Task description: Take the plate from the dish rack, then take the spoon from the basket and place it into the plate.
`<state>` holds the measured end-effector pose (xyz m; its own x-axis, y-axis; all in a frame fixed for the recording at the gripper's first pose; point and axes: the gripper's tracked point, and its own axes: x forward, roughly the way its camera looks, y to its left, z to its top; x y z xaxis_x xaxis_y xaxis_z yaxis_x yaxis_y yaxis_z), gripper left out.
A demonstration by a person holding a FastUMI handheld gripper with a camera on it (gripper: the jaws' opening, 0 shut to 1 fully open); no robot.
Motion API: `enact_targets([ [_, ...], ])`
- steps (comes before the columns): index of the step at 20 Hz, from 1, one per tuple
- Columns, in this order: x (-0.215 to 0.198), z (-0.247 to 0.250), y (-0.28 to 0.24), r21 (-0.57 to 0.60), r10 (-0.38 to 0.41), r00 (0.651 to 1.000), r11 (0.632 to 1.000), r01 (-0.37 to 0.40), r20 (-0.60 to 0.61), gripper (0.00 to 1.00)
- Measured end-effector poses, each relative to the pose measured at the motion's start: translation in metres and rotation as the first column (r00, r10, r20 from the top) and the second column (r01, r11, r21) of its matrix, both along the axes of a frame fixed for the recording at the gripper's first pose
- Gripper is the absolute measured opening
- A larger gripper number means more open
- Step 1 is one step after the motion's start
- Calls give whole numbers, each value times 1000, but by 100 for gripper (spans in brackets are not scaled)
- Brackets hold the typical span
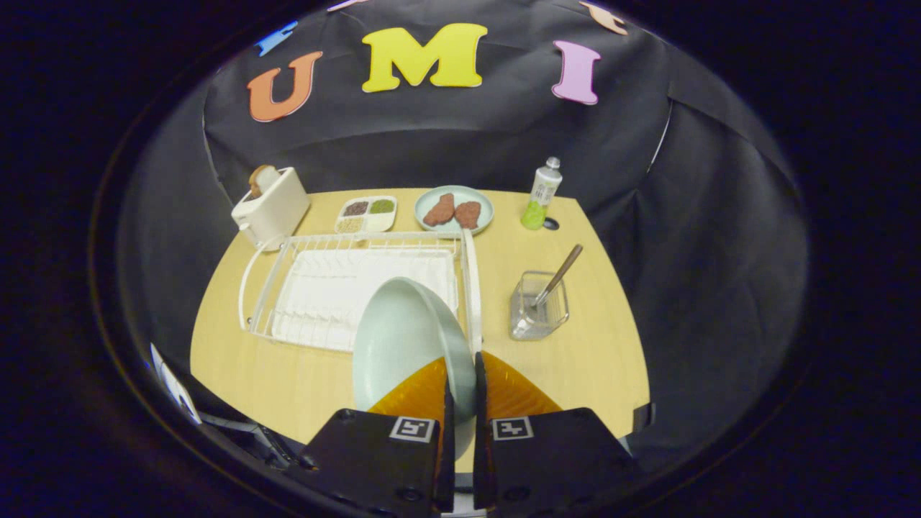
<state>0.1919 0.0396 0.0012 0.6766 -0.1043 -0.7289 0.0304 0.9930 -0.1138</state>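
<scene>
While the gripper clamps both fingers on its rim, the plate stands on edge over the rack's near corner. Right of it, the spoon leans in the basket. The bottle's label is unreadable.

No text, brand or number can be read on anything on the table. The bottle carries a label, but its print is too small to make out. Two square black-and-white coded markers sit on the gripper body, one behind each finger; they carry patterns, not letters. The fingers pinch the plate rim.
</scene>
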Motion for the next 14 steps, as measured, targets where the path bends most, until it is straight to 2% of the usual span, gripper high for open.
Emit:
enact_targets([
  [4, -32, -57, 8, 78, 72, 997, 995, -70, -30, 16],
  [7, -38, -92, 15, 199, 110, 994, 974, -103, -22, 16],
  [10, -36, -127, 9, 290, 98, 995, 953, -89, -17, 16],
  [14, -22, -159, -10, 297, 80, 996, 951, -86, 32, 16],
])
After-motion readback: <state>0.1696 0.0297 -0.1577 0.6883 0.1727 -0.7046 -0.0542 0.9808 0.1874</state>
